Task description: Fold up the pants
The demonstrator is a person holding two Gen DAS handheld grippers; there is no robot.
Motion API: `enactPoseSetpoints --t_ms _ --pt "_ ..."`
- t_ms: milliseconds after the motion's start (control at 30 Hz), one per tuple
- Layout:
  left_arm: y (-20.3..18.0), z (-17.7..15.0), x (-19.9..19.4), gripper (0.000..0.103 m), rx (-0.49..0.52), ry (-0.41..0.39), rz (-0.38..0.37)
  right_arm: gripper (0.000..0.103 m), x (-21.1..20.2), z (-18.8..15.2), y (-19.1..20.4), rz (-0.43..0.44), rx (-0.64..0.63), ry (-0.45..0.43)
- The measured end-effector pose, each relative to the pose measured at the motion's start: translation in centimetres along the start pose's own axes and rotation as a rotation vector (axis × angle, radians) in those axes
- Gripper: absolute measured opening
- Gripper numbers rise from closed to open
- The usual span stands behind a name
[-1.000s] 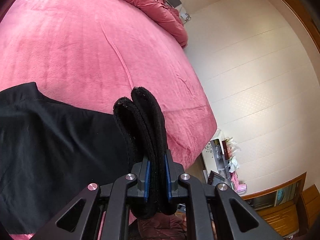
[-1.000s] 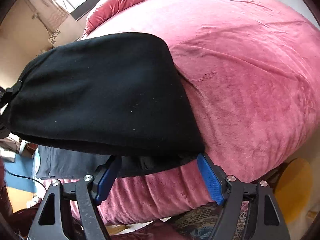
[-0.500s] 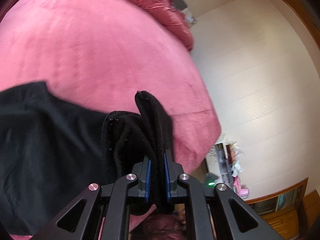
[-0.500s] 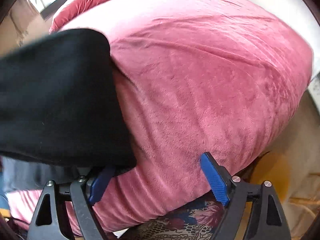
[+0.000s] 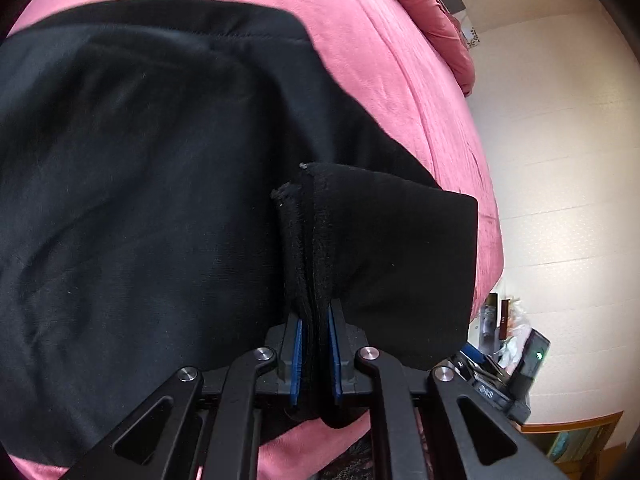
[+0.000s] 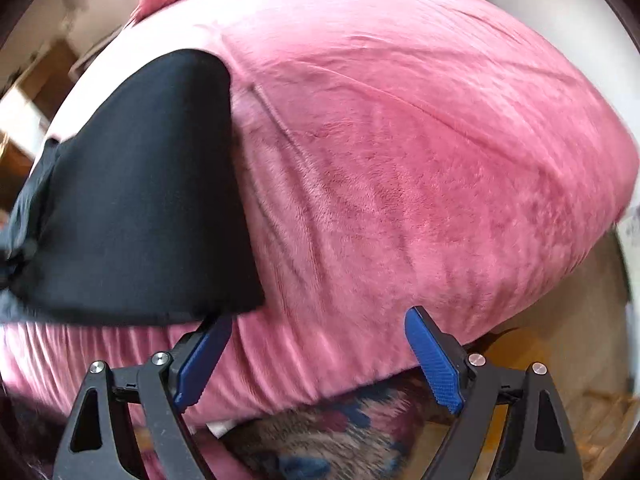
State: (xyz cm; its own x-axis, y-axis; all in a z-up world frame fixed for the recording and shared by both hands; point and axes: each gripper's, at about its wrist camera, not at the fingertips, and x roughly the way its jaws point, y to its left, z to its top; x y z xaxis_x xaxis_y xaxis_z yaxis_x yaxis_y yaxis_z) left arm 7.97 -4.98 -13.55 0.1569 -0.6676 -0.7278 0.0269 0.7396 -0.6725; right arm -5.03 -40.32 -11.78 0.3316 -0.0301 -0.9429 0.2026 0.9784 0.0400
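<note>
While our left gripper (image 5: 314,350) pinches the pants (image 5: 160,200) edge, they stretch leftward over the bed (image 6: 400,140) — our right gripper (image 6: 320,354) (jaws wide, empty) sits just beside their near corner

Not seeing much readable here, honestly. A black device (image 5: 490,392) at the near right is showing some white lettering, but it's looking too blurry to make out.

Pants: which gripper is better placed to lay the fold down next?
Left. The left gripper is shut on the bunched edge of the black pants. The right gripper is open and empty, beside them over the pink blanket.
</note>
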Motion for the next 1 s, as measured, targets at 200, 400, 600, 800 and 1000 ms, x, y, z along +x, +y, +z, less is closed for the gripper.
enactPoseSetpoints --t_ms 200,400,600,800,1000 --pt "-0.5 -0.4 -0.3 0.014 0.051 -0.026 0.031 0.072 -5.5 0.7 0.1 0.037 -0.070 -0.080" --pt "-1.8 -1.2 -1.5 0.020 0.088 -0.058 0.064 0.066 -6.4 4.7 6.3 0.243 -0.131 -0.173" --pt "-1.1 -2.0 -3.2 0.026 0.107 -0.084 0.088 0.066 -2.1 9.3 13.2 0.228 -0.217 -0.177" --pt "0.1 -2.9 -5.4 0.026 0.100 -0.122 0.125 0.076 4.3 11.6 15.1 0.142 -0.232 -0.070" --pt "4.4 -4.1 -11.5 0.029 -0.042 -0.223 0.138 0.078 4.1 10.8 16.2 0.101 -0.259 -0.117"
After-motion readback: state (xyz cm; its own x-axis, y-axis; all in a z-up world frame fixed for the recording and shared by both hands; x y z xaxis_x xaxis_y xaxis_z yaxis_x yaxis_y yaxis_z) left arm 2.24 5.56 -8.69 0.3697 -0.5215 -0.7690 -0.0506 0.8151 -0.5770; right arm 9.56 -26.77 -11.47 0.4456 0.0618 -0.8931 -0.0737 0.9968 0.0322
